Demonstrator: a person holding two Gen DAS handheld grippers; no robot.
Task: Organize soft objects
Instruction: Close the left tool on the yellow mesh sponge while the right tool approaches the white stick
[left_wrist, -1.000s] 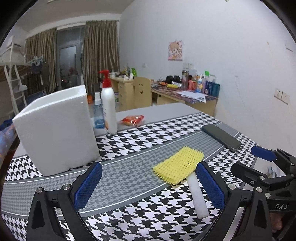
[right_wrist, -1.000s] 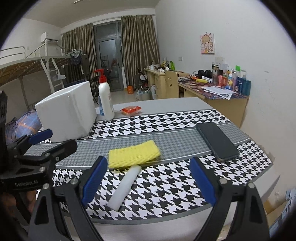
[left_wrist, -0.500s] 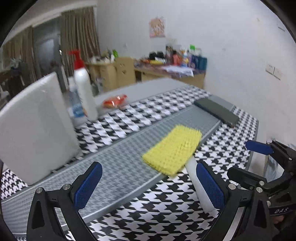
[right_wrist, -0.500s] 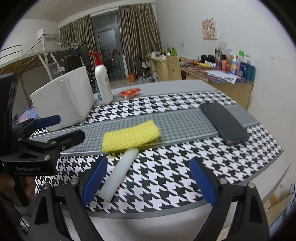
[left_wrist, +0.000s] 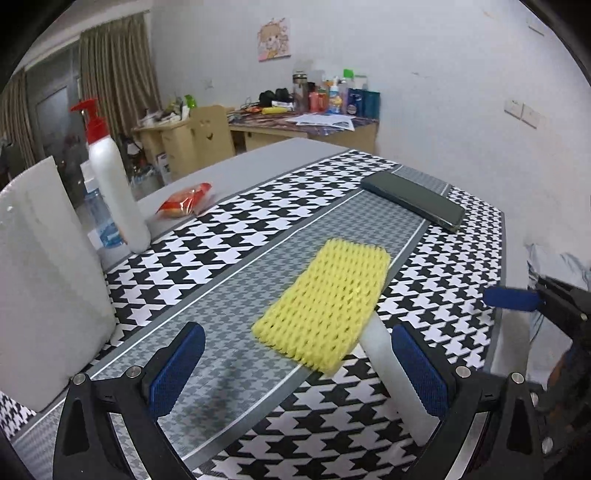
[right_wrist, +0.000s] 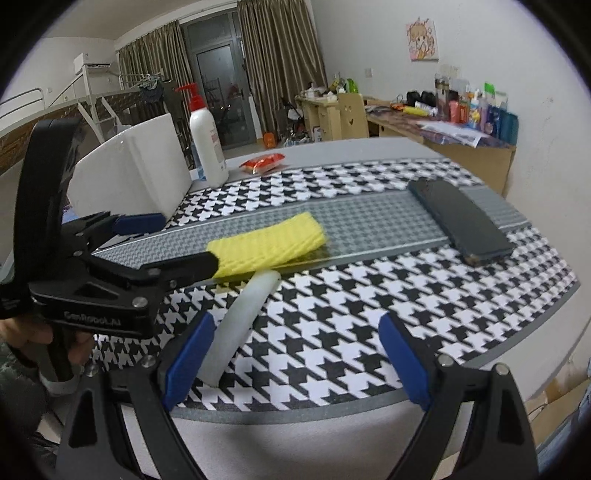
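The yellow foam net (left_wrist: 325, 302) lies flat on the grey band of the houndstooth tablecloth (left_wrist: 258, 236), and a white foam tube (right_wrist: 240, 317) lies with one end tucked just under the net's near edge, running toward the table's front rim. Neither is held, and the white foam box (left_wrist: 44, 280) at the far left of the table stands apart from both, so by the look of it nothing has been sorted yet: both soft pieces remain to be picked up and put wherever they belong, probably that box, though its inside cannot be seen. The left gripper (left_wrist: 295, 365) hangs low over the table with its jaws spread wide, the net's near corner lying ahead between its blue pads and the tube just inside the right-hand pad. The right gripper (right_wrist: 299, 362) is likewise wide and empty, the tube's near end touching or just beside its left pad. Farther out sit a dark phone (right_wrist: 461, 221), a white pump bottle (left_wrist: 114, 192) and an orange snack packet (left_wrist: 184, 197).
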